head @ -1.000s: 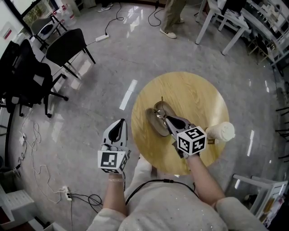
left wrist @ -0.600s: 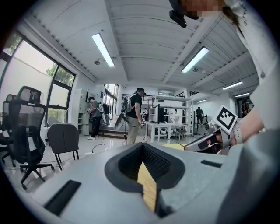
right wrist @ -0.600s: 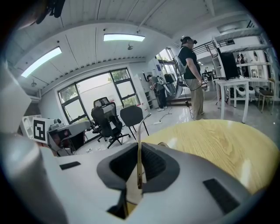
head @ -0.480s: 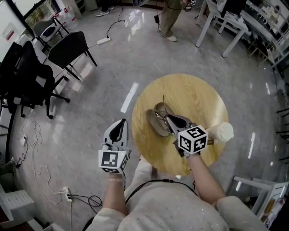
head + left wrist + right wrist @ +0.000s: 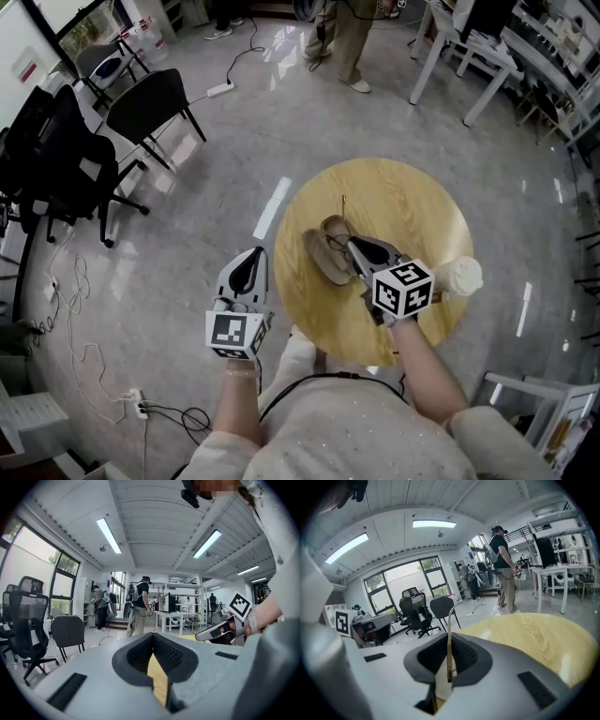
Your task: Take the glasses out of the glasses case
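On the round wooden table (image 5: 403, 202) an olive-brown glasses case (image 5: 319, 258) lies open. My right gripper (image 5: 351, 246) reaches over its right half and is shut on the glasses (image 5: 335, 238). One thin temple arm (image 5: 449, 639) is clamped between the jaws and sticks upward past them, and it also shows as a fine line (image 5: 343, 208) in the head view. The lenses are mostly hidden by the gripper. My left gripper (image 5: 248, 257) hangs off the table's left edge over the floor, shut and holding nothing. From the left gripper view the right gripper (image 5: 220, 630) appears at the right.
A white cup-like container (image 5: 459, 275) stands at the table's right edge beside my right hand. Black chairs (image 5: 150, 103) stand at the far left, with cables (image 5: 66, 309) on the floor. A person (image 5: 342, 37) stands beyond the table, and white tables (image 5: 478, 47) are at the back right.
Both grippers keep their places and the glasses stay clamped. Only the head view has drifted slightly, and the person beyond the table has shifted.
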`<state>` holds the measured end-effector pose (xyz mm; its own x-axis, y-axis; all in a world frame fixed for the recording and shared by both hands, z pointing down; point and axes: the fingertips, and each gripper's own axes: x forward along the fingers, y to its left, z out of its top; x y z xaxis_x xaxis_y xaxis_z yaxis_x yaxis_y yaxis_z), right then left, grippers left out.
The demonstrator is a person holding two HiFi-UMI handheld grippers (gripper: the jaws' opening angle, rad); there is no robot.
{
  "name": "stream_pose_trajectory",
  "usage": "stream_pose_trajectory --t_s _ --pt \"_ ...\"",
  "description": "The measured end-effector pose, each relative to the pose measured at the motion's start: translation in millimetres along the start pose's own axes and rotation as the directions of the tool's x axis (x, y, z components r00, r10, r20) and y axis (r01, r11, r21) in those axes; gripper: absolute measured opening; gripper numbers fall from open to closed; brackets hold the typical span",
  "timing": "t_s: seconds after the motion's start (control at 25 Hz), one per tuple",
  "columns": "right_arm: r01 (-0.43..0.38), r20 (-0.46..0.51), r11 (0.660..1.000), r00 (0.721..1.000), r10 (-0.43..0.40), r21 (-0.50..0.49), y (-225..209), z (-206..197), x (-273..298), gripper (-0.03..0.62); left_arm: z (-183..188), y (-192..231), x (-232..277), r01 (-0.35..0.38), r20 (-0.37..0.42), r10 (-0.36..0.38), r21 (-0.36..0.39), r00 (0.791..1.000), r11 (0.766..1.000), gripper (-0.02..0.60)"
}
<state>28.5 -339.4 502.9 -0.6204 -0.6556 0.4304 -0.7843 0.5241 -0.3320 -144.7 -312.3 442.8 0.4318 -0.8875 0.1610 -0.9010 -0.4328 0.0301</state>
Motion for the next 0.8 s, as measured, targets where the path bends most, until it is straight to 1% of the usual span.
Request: stream_pose_trajectory --t_s 0.4,0.8 --pt "-0.027 0.022 1.000 0.999 0.027 -0.001 5.7 4.6 -6.7 0.029 3.0 -5.4 -11.1 -0.028 0.010 0.028 0.006 1.000 1.000 0.005" --pt "-0.075 0.035 0.997 0.997 0.076 -0.018 11.6 6.5 -21.1 0.029 1.9 -23.4 -34.8 -0.082 0.016 0.082 0.010 0.997 0.997 0.005"
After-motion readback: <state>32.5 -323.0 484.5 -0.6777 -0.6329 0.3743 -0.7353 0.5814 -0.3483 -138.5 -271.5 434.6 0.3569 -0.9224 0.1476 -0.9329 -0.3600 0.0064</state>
